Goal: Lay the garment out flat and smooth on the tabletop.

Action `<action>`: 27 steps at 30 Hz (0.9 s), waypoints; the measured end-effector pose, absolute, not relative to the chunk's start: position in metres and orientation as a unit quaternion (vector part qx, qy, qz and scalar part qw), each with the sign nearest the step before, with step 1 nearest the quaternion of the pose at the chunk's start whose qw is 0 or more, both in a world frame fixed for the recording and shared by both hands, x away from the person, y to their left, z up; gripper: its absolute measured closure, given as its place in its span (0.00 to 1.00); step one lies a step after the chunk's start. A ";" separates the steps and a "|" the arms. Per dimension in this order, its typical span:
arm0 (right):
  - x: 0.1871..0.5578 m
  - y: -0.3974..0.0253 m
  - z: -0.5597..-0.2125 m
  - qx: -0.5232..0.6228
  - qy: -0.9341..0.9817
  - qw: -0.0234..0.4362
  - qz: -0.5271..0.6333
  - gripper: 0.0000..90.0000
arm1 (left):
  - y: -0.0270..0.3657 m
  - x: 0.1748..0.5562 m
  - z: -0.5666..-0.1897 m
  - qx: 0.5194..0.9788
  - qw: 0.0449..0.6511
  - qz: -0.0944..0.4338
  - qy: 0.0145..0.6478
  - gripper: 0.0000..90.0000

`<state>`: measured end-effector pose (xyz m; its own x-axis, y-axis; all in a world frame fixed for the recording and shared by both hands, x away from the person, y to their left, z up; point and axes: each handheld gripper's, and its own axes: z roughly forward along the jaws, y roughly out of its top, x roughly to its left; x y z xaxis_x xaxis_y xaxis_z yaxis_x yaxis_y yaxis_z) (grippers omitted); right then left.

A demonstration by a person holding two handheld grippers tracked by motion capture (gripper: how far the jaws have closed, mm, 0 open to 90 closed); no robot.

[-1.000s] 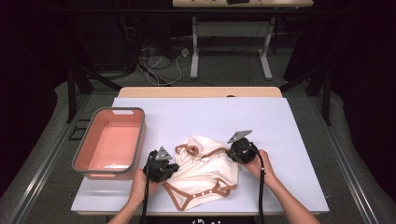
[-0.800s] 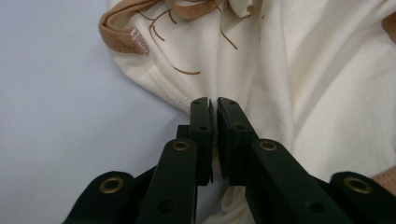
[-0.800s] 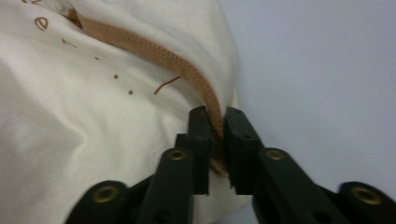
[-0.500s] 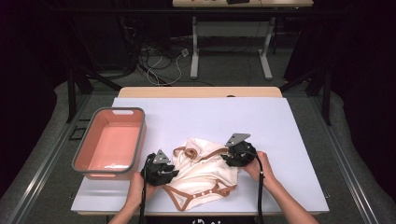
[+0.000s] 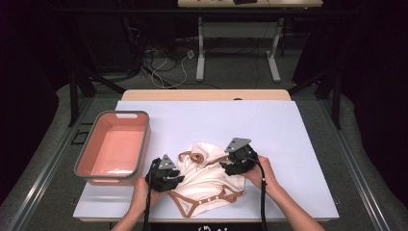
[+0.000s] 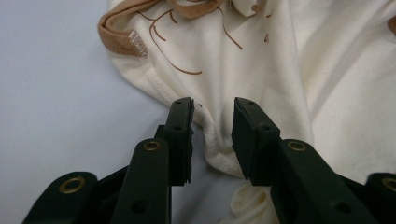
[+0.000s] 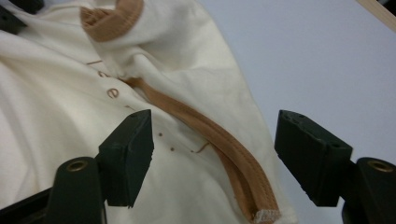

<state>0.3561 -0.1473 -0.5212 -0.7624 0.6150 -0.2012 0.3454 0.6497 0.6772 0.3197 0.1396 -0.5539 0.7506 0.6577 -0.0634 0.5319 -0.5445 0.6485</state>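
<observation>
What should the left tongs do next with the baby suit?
Probably close. The left tongs stand open with a cream fold of the suit right between the jaws, so a small squeeze should catch it. The right tongs are wide open above the brown trim.

You have little legible text here. The cream garment (image 7: 70,121) carries brown printed lettering; in the right gripper view, one small round character like an "a" or "e" (image 7: 112,93) shows beside a fold, with the rest hidden. No label, brand or number reads elsewhere.
</observation>
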 end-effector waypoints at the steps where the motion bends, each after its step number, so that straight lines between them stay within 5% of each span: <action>1: 0.355 -0.145 -0.520 0.265 0.885 0.211 0.320 0.35 | 0.140 0.320 -0.554 0.874 0.334 0.095 0.341 0.75; 8: 0.353 -0.115 -0.526 0.222 0.899 0.212 0.311 0.55 | 0.139 0.320 -0.554 0.873 0.335 0.094 0.341 0.77; 14: 0.360 -0.098 -0.535 0.210 0.909 0.201 0.300 0.61 | 0.140 0.320 -0.555 0.872 0.338 0.093 0.342 0.77; 15: 0.363 -0.096 -0.538 0.214 0.910 0.196 0.297 0.72 | 0.140 0.320 -0.555 0.872 0.338 0.093 0.341 0.77; 19: 0.366 -0.098 -0.539 0.227 0.906 0.190 0.303 0.90 | 0.140 0.320 -0.555 0.873 0.337 0.093 0.340 0.77; 27: 0.373 -0.109 -0.529 0.257 0.889 0.203 0.321 0.96 | 0.140 0.321 -0.555 0.874 0.336 0.096 0.338 0.78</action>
